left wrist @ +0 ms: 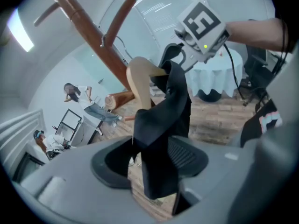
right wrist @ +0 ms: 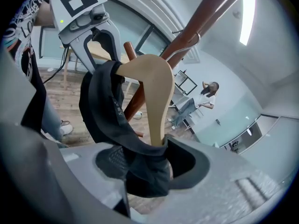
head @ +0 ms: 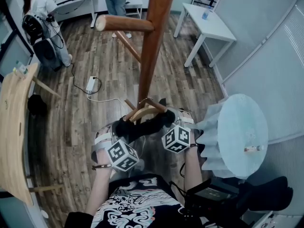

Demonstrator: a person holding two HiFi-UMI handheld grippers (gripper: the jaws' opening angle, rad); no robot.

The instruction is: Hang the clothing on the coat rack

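Note:
A black garment [head: 142, 125] is draped over a pale wooden hanger [head: 141, 112] just in front of the foot of the brown coat rack pole [head: 152, 42], below its horizontal peg [head: 123, 23]. My left gripper [head: 118, 127] is at the garment's left end and my right gripper [head: 170, 118] at its right end. In the left gripper view a black strip of the garment [left wrist: 163, 125] hangs between the wide jaws of the left gripper [left wrist: 152, 164], with floor showing beside it. In the right gripper view the hanger's tip [right wrist: 156, 92] and bunched garment [right wrist: 100, 106] lie loosely between the wide jaws of the right gripper [right wrist: 152, 164].
A round table with a pale cloth [head: 242, 127] stands close on the right. A white table [head: 209, 25] is at the back right, a wooden board on legs [head: 14, 127] at the left. A power strip with cable [head: 91, 84] lies on the floor. People [head: 45, 13] stand at the back.

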